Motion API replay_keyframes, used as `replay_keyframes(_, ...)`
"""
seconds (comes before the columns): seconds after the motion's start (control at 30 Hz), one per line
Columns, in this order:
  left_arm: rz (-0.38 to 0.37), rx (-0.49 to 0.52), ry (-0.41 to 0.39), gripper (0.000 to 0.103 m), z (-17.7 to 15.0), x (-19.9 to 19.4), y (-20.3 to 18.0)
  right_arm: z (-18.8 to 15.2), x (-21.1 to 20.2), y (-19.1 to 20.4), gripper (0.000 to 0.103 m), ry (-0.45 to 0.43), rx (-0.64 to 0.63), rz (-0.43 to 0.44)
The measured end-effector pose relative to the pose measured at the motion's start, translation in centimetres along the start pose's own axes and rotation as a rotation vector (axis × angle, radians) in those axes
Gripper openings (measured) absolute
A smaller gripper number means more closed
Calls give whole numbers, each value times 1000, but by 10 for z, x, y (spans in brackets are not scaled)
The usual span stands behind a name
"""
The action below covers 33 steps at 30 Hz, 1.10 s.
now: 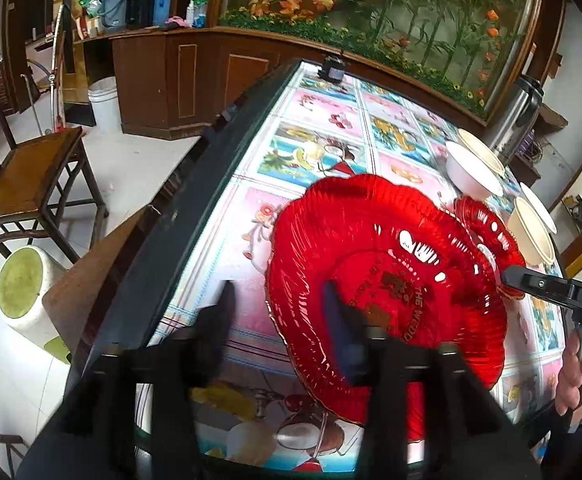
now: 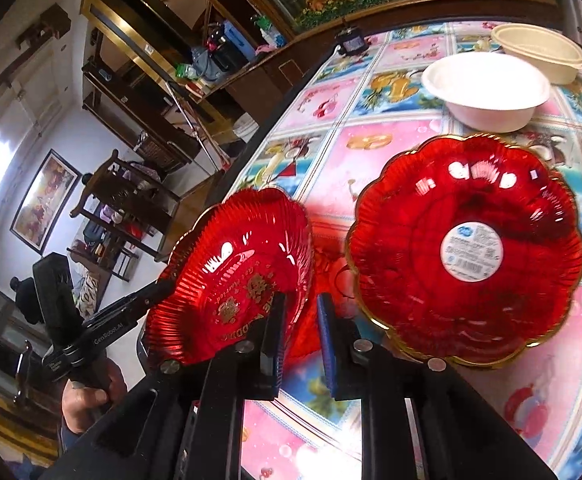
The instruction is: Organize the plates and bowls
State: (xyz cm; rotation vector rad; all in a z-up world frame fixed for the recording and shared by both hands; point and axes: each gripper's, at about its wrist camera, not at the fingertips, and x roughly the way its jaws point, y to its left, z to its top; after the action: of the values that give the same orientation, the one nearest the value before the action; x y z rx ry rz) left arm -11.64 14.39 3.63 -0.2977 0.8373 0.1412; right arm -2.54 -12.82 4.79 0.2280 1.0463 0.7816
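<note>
**Two red plates on the tabletop**

On the tabletop (image 2: 371,168) my two red plates sit side by side: the lettered plate (image 1: 387,276) and the stickered plate (image 2: 467,248). My left gripper (image 1: 279,320) straddles the lettered plate's rim, jaws apart. My right gripper (image 2: 301,336) hovers, jaws slightly apart, empty.

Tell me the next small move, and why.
Probably draw the left tongs back off the lettered plate: they stand open around its rim, gripping nothing, and the stickered plate beside it likely awaits stacking.
</note>
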Motion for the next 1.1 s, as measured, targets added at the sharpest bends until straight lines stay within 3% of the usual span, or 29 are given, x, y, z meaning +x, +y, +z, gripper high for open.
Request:
replay_keyframes(0.33,14,29,-36,52,7,-24,-17,7,-43,-37,20,-114,28,-55)
replay_keyframes(0.53,-13,106,-24,52,13,-29,-60,24,-79,-71,25,-211,2,-146)
replay_keyframes(0.7,-55,194,8,52,20,-21,-117,35,-93,-111,26,-283,28,-187)
replay_keyframes(0.87,-101,275,33,52,35,-2,-174,35,-91,-139,25,-233,79,-116)
replay_keyframes(1.1,-62,310,86,51,64,46,-217,29,-87,-139,25,-205,103,-71)
